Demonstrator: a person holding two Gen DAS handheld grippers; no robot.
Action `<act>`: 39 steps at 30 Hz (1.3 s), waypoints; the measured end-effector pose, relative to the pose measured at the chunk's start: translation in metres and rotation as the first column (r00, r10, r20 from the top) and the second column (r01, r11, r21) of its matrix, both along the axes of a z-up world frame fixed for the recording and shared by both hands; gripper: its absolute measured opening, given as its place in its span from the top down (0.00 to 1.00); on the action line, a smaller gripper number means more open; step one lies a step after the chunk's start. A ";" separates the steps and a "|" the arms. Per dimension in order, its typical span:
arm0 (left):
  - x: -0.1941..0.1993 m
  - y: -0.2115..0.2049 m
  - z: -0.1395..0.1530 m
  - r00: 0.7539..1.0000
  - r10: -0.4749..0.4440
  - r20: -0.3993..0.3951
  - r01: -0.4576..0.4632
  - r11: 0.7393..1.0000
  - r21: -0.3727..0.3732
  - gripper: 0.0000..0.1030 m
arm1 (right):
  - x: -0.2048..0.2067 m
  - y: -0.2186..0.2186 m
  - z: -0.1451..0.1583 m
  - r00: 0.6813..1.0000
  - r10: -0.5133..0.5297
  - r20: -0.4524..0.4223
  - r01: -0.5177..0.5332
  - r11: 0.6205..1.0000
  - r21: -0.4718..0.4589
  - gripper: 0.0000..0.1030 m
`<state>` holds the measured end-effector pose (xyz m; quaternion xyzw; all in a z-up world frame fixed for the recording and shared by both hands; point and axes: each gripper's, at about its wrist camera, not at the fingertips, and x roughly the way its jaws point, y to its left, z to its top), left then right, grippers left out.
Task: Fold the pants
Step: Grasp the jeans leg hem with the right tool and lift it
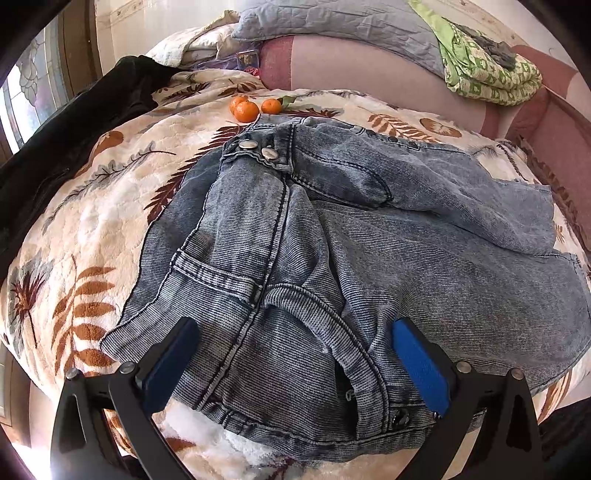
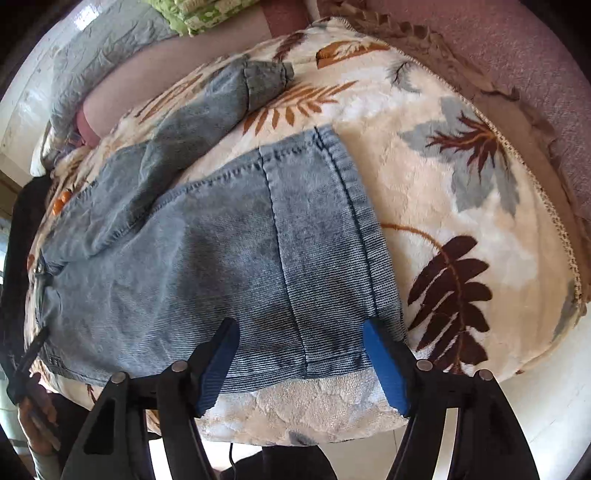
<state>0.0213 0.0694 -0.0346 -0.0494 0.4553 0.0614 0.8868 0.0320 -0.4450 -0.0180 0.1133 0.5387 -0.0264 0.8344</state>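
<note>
Faded blue jeans (image 1: 332, 236) lie spread on a leaf-patterned blanket (image 1: 92, 206). In the left wrist view the waistband with two metal buttons (image 1: 258, 149) faces away, and my left gripper (image 1: 295, 332) is open, its blue pads straddling the near waist and pocket edge. In the right wrist view a leg hem (image 2: 325, 236) of the jeans (image 2: 184, 258) lies near the blanket's (image 2: 461, 240) front edge. My right gripper (image 2: 301, 332) is open, its pads either side of that hem. The other leg (image 2: 221, 99) trails away behind.
Three oranges (image 1: 253, 107) sit on the blanket beyond the waistband. A black garment (image 1: 74, 125) lies at the left. A grey pillow (image 1: 340, 22) and a green folded quilt (image 1: 487, 74) lie at the back on a pink sofa (image 2: 517, 55).
</note>
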 end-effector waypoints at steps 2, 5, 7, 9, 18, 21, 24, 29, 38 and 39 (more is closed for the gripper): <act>-0.001 0.000 0.001 1.000 -0.003 0.003 0.003 1.000 0.001 0.00 | -0.003 0.017 0.021 0.998 0.034 0.062 -0.031 0.998 -0.049 0.29; -0.002 0.001 0.001 1.000 0.000 0.004 0.000 1.000 0.000 0.00 | -0.003 0.038 0.035 0.991 0.095 0.094 -0.093 0.995 -0.025 0.27; -0.003 0.001 0.002 1.000 0.001 0.006 -0.001 1.000 -0.003 0.00 | -0.001 0.044 0.024 0.992 0.106 0.072 -0.103 0.994 -0.039 0.21; -0.003 0.002 0.002 1.000 0.001 0.007 -0.001 1.000 -0.006 0.00 | 0.008 0.026 -0.011 0.998 0.061 -0.036 -0.063 0.996 -0.057 0.20; -0.015 -0.011 0.050 0.980 -0.068 0.188 0.071 0.997 -0.012 0.00 | -0.011 0.024 0.069 0.967 0.013 0.253 -0.014 1.000 0.001 0.20; 0.002 -0.025 0.074 0.964 -0.128 0.233 0.130 0.992 0.006 0.00 | 0.007 0.020 0.096 0.941 -0.007 0.338 0.000 1.000 0.021 0.17; 0.034 -0.032 0.085 0.961 -0.137 0.239 0.136 0.991 0.017 0.00 | 0.041 0.010 0.103 0.941 -0.018 0.338 -0.005 0.998 0.067 0.15; 0.093 -0.019 0.076 0.981 -0.099 0.166 0.095 0.995 0.034 0.00 | 0.115 -0.021 0.086 0.963 -0.086 0.255 0.040 0.983 0.180 0.15; 0.188 0.024 0.057 0.999 -0.016 0.042 0.012 0.996 0.090 0.00 | 0.240 -0.065 0.020 0.981 -0.192 0.010 0.176 0.917 0.357 0.15; 0.196 0.029 0.056 0.999 -0.003 0.041 0.000 0.997 0.072 0.00 | 0.249 -0.064 0.019 0.982 -0.189 0.023 0.172 0.930 0.326 0.15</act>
